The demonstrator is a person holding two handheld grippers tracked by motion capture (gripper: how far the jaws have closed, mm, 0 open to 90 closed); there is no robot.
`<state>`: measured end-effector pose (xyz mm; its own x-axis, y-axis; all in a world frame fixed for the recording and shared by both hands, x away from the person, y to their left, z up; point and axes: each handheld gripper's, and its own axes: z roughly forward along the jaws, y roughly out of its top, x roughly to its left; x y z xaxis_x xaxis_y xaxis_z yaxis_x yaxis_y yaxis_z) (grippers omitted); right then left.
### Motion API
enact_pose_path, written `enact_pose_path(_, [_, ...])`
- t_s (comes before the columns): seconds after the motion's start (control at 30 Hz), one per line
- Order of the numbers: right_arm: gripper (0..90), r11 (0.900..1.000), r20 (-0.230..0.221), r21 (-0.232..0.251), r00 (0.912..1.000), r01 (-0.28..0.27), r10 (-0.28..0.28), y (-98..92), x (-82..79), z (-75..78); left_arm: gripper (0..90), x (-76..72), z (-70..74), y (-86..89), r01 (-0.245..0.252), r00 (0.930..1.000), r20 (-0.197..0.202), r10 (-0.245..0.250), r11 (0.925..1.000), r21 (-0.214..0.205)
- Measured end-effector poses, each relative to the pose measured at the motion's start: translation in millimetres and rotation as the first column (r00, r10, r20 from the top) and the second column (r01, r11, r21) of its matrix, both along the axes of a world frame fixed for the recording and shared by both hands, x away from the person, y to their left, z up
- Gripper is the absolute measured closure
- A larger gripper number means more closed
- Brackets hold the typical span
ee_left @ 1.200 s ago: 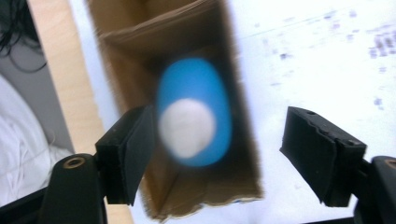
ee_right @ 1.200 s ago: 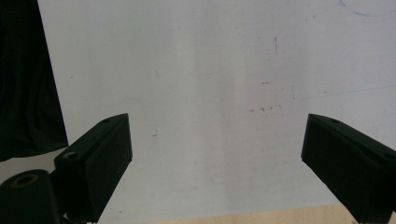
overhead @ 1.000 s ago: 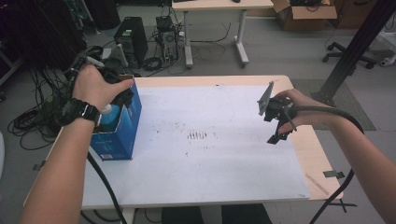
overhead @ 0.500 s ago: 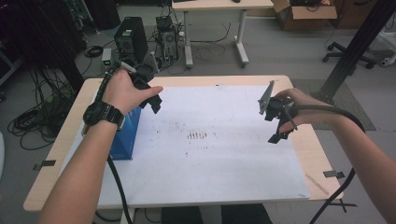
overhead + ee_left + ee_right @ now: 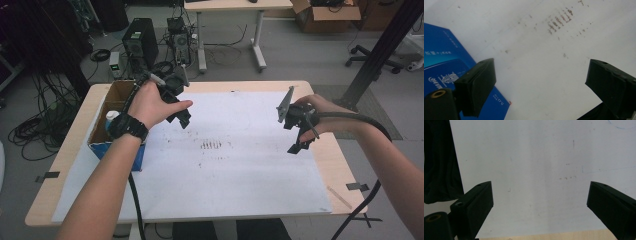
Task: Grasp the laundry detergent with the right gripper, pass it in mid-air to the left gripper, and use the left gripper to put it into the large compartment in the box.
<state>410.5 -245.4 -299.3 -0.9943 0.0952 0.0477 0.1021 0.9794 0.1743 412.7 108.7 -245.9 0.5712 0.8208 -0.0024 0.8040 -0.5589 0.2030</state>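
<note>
Blue box (image 5: 117, 131) seen at left edge of table (image 5: 70, 150), top flaps open, white bottle (image 5: 111, 118) standing inside. Box no longer gripped: a second ago left gripper (image 5: 181, 116) was held on its top; now it is lifted clear and carried right over white sheet (image 5: 235, 180), near rust-coloured marks (image 5: 211, 145). Its jaws have just been opening, nothing between them. Right gripper (image 5: 299, 141) held unmoved above sheet's right side, jaws spread, empty. Box judged placed and released; next pick likely awaited.
</note>
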Motion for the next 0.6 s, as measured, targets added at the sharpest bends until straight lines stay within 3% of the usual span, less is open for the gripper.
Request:
enact_pose_path(0.23, [5.4,0.9999,-0.016,0.016,0.9999,-0.002,0.003,-1.2,-1.9,2.9,5.9,0.9,-4.6,-9.5,0.036,0.9993,-0.008,-0.036,0.9993,0.002])
enact_pose_path(0.6, [4.6,0.9996,-0.016,0.024,0.9998,-0.014,0.015,-0.9,-3.3,4.2,5.5,1.4,-6.1,-14.5,0.053,0.9984,-0.019,-0.053,0.9985,0.01])
